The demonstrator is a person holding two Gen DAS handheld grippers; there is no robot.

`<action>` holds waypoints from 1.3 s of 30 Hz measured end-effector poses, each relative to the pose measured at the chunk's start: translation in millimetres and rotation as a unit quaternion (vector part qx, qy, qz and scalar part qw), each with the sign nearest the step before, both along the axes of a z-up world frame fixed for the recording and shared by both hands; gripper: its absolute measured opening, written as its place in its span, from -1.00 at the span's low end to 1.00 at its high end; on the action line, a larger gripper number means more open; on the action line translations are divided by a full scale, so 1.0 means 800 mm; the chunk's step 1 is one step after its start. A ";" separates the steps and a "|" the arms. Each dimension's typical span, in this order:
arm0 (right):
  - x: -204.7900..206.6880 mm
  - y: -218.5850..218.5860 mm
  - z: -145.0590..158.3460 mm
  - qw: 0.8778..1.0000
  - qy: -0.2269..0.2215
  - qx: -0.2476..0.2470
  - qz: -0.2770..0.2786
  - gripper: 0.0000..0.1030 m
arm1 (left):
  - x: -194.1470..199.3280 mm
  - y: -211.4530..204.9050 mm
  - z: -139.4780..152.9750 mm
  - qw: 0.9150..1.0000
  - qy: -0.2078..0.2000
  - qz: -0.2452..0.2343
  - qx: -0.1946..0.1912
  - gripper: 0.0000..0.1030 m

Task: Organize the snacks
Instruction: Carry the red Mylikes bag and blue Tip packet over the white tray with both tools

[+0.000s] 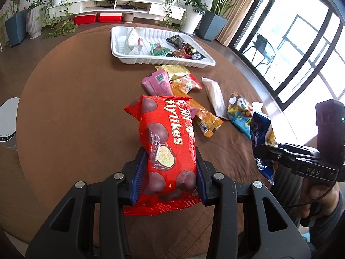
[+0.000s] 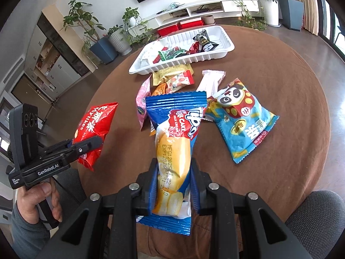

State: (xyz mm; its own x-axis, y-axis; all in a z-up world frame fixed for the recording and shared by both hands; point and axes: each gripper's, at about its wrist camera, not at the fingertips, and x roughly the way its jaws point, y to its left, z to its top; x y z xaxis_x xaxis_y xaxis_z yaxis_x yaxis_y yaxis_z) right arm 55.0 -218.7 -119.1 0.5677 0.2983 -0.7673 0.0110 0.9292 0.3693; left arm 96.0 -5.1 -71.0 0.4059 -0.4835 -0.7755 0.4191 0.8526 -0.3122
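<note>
Snacks fill both grippers: the left gripper (image 1: 170, 177) has its fingers pinching a red Mylikes bag (image 1: 163, 149), the right gripper (image 2: 173, 183) a blue roll-cake packet (image 2: 174, 142), both above the brown surface (image 1: 75, 108). Loose packets (image 2: 241, 118) lie beside the white tray (image 2: 179, 63); the surface's left side lies bare to its round edge.

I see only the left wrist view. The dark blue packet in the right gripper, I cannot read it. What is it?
Observer: The blue packet, a roll cake, is clamped between the right gripper pads.
Operator: And the light blue packet beside it?
Observer: The panda packet lies flat on the brown table, touching no gripper.
Operator: Is my red bag off the table?
Observer: The red bag hangs in the left gripper, lifted.
</note>
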 end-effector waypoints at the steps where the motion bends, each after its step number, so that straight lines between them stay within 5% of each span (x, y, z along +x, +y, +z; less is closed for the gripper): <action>1: 0.000 -0.003 0.002 1.000 -0.002 0.007 -0.002 -0.45 | 0.000 0.000 0.003 1.000 -0.002 0.001 -0.003 -0.27; 17: 0.031 -0.088 0.077 0.995 -0.076 0.024 -0.055 -0.45 | 0.078 -0.006 0.080 0.998 -0.050 0.009 -0.036 -0.27; 28: 0.132 -0.104 0.164 0.987 -0.157 -0.012 -0.021 -0.45 | 0.172 -0.042 0.151 0.996 -0.091 -0.006 -0.023 -0.27; 33: 0.209 -0.084 0.177 0.987 -0.159 -0.021 0.020 -0.45 | 0.227 -0.072 0.149 0.996 -0.086 -0.012 -0.014 -0.27; 39: 0.285 -0.064 0.149 0.991 -0.121 -0.042 0.047 -0.45 | 0.289 -0.107 0.116 0.998 -0.068 -0.012 0.005 -0.27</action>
State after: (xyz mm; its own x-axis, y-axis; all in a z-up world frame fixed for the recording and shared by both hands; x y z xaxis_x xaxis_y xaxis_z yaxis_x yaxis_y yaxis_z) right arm 283.1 -269.8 0.1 0.7107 0.3006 -0.6361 -0.1576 0.9492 0.2725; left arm 327.2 -90.5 22.2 0.4963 -0.4879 -0.7181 0.4781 0.8440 -0.2430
